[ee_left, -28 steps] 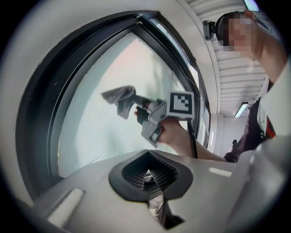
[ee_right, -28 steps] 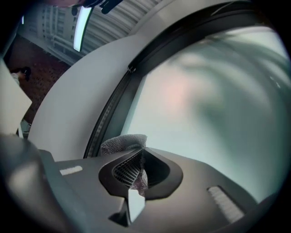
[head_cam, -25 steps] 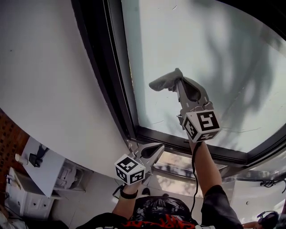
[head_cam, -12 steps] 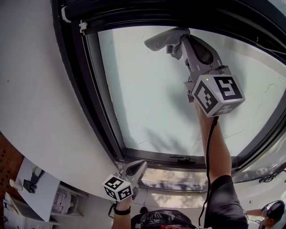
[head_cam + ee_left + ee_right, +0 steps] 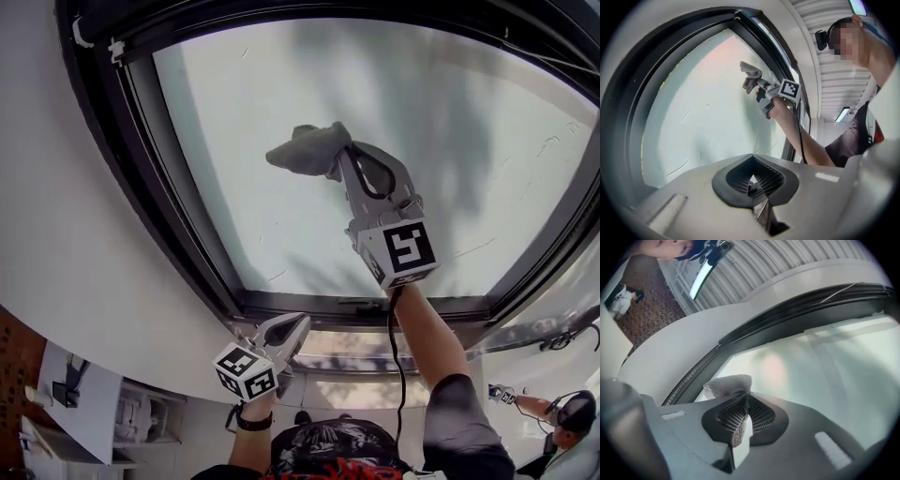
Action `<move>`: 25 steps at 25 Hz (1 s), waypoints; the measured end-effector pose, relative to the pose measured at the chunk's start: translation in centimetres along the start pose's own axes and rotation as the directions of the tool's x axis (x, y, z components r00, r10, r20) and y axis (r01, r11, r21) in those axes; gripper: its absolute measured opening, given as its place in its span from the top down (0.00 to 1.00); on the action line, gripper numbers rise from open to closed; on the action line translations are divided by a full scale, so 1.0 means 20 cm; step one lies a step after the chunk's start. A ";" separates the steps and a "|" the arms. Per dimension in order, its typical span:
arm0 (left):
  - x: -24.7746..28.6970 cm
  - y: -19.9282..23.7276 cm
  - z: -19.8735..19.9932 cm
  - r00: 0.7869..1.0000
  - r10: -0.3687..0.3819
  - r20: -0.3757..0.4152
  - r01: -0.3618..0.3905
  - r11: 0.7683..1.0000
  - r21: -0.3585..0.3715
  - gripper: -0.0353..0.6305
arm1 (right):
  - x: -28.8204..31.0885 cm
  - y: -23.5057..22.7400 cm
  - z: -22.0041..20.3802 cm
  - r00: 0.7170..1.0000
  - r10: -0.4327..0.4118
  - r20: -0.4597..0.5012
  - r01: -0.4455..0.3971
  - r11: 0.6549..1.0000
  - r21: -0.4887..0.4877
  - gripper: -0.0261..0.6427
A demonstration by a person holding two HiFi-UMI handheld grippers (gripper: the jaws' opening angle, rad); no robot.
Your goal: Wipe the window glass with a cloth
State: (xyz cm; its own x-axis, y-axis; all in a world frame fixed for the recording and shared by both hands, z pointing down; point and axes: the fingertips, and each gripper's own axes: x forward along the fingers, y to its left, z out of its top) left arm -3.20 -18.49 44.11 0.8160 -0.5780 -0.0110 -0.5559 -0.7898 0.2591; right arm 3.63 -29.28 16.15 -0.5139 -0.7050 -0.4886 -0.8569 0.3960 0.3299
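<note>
The frosted window glass [image 5: 281, 141] fills the upper head view inside a dark frame [image 5: 141, 178]. My right gripper [image 5: 339, 159] is raised against the pane and is shut on a grey cloth [image 5: 307, 148], which bunches out past the jaws onto the glass. In the right gripper view the cloth [image 5: 729, 385] is pinched between the closed jaws. My left gripper [image 5: 302, 324] hangs low by the bottom frame rail, shut and holding nothing. The left gripper view shows the right gripper [image 5: 757, 84] and cloth [image 5: 750, 75] up on the glass [image 5: 703, 117].
A white wall [image 5: 66, 234] borders the window on the left. A black cable [image 5: 394, 366] runs down along the right forearm. White furniture [image 5: 84, 403] stands at lower left, and another person [image 5: 562, 422] is at the lower right corner.
The right gripper with the cloth rose to the top of the pane and has now come back down towards the middle. The left gripper stayed low by the sill.
</note>
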 end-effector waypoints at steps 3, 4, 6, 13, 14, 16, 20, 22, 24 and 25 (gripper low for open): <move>0.05 -0.05 -0.01 0.999 -0.031 -0.011 0.031 1.000 0.004 0.94 | -0.16 0.07 -0.33 0.997 -0.015 -0.069 0.020 0.998 0.061 0.94; 0.06 -0.06 -0.01 0.999 -0.033 -0.013 0.033 0.999 0.007 0.94 | -0.22 0.10 -0.46 0.995 -0.011 -0.104 0.021 0.995 0.093 0.94; 0.09 -0.06 -0.01 0.999 -0.031 -0.009 0.031 0.999 0.015 0.94 | -0.36 0.15 -0.71 0.985 0.003 -0.174 0.023 0.989 0.146 0.94; 0.16 -0.07 -0.02 0.999 -0.033 -0.013 0.034 0.999 0.015 0.94 | -0.95 0.42 -1.51 0.845 0.016 -0.534 0.172 0.939 0.299 0.94; 0.17 -0.08 -0.04 0.999 -0.041 -0.018 0.041 0.999 0.012 0.94 | -1.01 0.45 -1.58 0.824 0.019 -0.567 0.193 0.931 0.310 0.94; 0.19 -0.09 -0.07 0.998 -0.053 -0.028 0.053 0.999 0.005 0.94 | -1.11 0.47 -1.68 0.790 0.022 -0.612 0.219 0.923 0.315 0.94; 0.24 -0.11 -0.09 0.997 -0.067 -0.042 0.067 0.998 0.007 0.94 | -1.15 0.43 -1.69 0.786 0.014 -0.618 0.228 0.923 0.311 0.94; 0.24 -0.11 -0.09 0.997 -0.068 -0.043 0.069 0.998 0.007 0.94 | -1.09 0.36 -1.60 0.811 -0.008 -0.585 0.221 0.930 0.295 0.94; 0.23 -0.10 -0.09 0.997 -0.064 -0.040 0.064 0.998 0.008 0.94 | -0.99 0.26 -1.45 0.846 -0.037 -0.532 0.212 0.938 0.273 0.94; 0.23 -0.09 -0.08 0.997 -0.062 -0.036 0.062 0.998 0.009 0.94 | -0.92 0.21 -1.37 0.865 -0.051 -0.500 0.207 0.943 0.261 0.94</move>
State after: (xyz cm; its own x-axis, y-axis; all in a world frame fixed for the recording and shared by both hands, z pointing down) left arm 1.78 -19.33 45.14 0.8539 -0.5204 0.0081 -0.5057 -0.8260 0.2490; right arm 10.67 -30.73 48.60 -0.3807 -0.9240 -0.0358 -0.9246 0.3810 -0.0011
